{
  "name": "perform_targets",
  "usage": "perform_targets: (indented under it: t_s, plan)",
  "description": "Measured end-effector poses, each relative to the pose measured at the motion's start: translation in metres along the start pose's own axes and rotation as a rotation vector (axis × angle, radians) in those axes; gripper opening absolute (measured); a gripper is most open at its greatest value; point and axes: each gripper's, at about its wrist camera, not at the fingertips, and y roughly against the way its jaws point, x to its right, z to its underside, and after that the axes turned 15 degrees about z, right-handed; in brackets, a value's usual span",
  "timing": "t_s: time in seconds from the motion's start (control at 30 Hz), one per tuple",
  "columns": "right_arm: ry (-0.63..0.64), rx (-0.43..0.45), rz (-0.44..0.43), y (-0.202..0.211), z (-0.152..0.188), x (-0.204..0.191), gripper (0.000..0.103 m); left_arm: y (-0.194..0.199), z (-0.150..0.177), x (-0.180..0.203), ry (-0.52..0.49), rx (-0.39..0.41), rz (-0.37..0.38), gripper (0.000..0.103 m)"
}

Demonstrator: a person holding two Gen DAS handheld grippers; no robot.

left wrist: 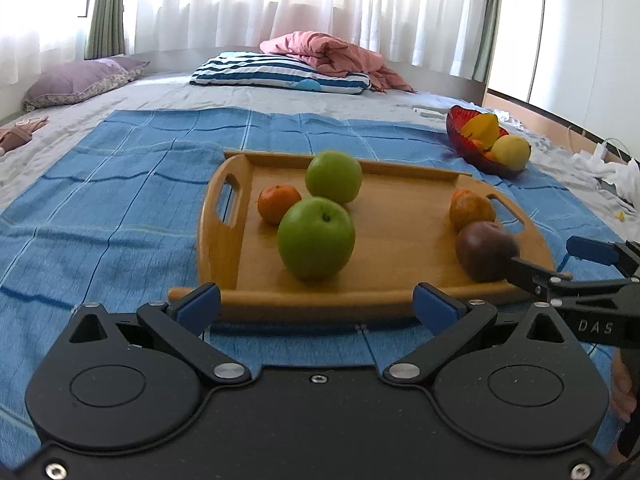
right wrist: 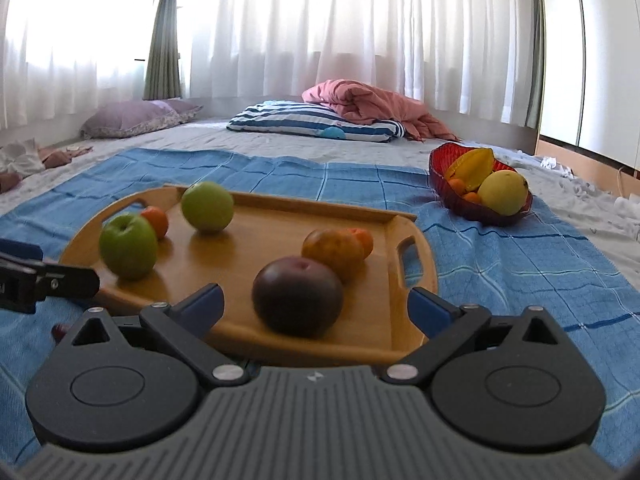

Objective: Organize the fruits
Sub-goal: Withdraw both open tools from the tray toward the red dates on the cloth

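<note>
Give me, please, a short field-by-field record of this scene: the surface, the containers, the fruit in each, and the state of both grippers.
surface: blue cloth on a bed
tray: wooden tray
on tray: two green apples, dark purple fruit, a few orange fruits
bowl: red bowl, right of tray, with starfruit, yellow fruit, small orange fruits
left gripper: open, empty
right gripper: open, empty, facing purple fruit

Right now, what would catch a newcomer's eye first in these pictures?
Two green apples sit toward the left end of the wooden tray on a blue cloth. A dark plum lies at the tray's near right. Beyond, a red bowl holds yellow fruit.
</note>
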Motion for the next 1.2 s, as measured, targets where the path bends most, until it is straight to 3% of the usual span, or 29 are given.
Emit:
perform_targets:
  t_s: [0.37, 0.73, 1.2]
  plan:
    - [0.007, 0.008, -0.004, 0.012, 0.027, -0.016, 0.103, -0.001, 0.033, 0.005, -0.044, -0.018, -0.052, 0.103]
    - [0.021, -0.017, -0.010, 0.005, 0.042, -0.023, 0.103, 0.000, 0.041, -0.003, 0.032, 0.015, -0.054, 0.103]
    - [0.051, -0.038, -0.017, 0.000, 0.045, -0.029, 0.103, 0.002, 0.046, 0.012, -0.014, -0.014, -0.029, 0.102]
